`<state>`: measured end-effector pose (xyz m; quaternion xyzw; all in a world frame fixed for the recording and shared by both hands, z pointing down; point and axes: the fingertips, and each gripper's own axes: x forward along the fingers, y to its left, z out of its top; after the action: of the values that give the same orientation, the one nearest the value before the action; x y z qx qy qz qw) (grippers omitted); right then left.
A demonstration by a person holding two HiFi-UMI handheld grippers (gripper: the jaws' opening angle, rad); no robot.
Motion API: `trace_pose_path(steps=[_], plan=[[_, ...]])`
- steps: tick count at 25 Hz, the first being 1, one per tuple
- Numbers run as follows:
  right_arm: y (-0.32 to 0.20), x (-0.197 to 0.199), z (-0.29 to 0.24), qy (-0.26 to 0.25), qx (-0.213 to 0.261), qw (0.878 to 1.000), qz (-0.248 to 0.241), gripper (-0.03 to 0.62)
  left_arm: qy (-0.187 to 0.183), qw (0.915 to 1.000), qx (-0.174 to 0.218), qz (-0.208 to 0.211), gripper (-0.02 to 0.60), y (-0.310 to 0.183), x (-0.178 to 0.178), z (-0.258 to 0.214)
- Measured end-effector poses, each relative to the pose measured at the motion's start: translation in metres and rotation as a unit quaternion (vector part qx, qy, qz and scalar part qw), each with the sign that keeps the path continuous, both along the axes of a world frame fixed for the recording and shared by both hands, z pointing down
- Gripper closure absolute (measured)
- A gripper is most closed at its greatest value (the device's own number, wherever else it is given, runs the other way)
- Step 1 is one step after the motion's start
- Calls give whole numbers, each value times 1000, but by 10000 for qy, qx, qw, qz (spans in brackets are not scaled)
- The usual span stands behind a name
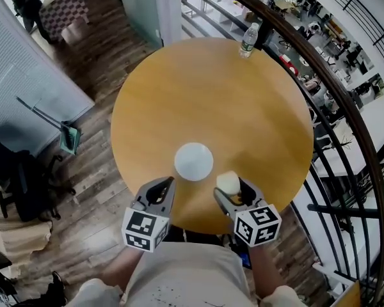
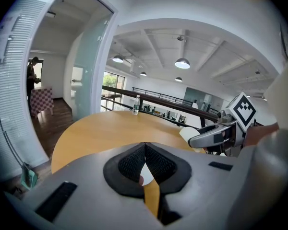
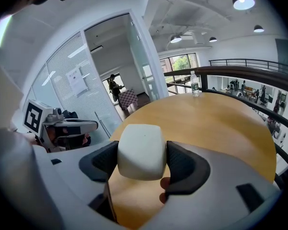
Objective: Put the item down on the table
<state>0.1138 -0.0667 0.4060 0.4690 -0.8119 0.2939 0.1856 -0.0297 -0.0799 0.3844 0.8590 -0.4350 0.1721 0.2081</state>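
The right gripper (image 1: 229,190) pinches an off-white block (image 3: 140,150) above the near edge of the round wooden table (image 1: 243,107). The left gripper (image 1: 160,188) has its jaws pressed together. A white disc (image 1: 193,161), perhaps a lid, lies nearby. A bottle (image 1: 248,40) stands at the far edge, by the railing (image 1: 320,62).

Head view looks steeply down on the table (image 1: 211,94); gripper views skim low across it.
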Motion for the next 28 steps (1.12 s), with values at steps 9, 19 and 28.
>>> trace_pose_path(steps=[9,19,28], plan=[[-26,-28,25,476,-238,9983,-241,264,-7,9997,-229,41,558,-20,-13,28],[-48,-47,61,669,-407,9962,-389,264,-80,9993,-343,133,558,-35,-15,58],[-67,-51,89,831,-564,9937,-490,264,-124,9992,-346,167,558,-48,-15,73]])
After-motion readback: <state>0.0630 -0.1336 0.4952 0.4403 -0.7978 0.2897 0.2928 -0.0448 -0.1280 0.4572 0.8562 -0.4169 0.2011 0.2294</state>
